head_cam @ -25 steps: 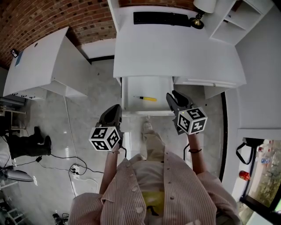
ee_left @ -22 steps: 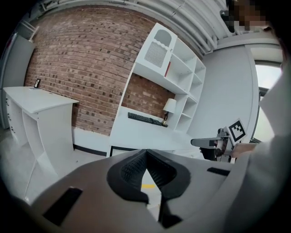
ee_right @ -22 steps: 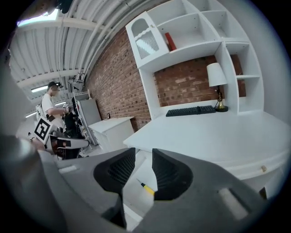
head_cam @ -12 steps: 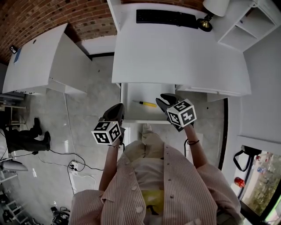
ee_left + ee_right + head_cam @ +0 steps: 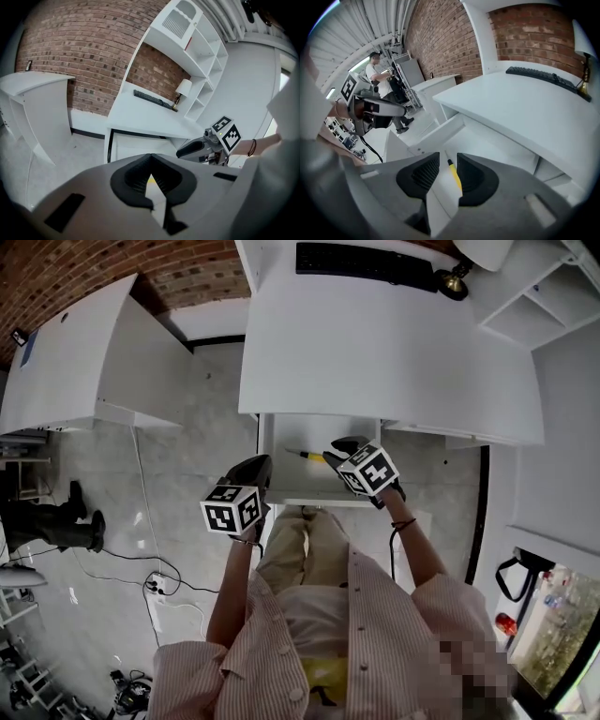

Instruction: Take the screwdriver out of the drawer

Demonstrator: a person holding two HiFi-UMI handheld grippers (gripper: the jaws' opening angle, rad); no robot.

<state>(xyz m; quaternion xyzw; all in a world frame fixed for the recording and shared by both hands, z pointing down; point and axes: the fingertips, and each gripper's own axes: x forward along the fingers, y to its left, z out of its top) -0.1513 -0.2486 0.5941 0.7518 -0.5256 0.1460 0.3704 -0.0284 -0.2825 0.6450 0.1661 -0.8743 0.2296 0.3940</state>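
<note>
Right hand-held gripper (image 5: pixel 339 448) jaws apart, pointed forward; left hand-held gripper (image 5: pixel 257 467) jaws together, nearer body.

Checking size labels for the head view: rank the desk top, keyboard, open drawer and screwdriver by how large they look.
1. desk top
2. drawer, though the right tool covers part of it
3. keyboard, longer than the drawer but much narrower, and farther from the camera
4. screwdriver, partly hidden by that tool
</note>
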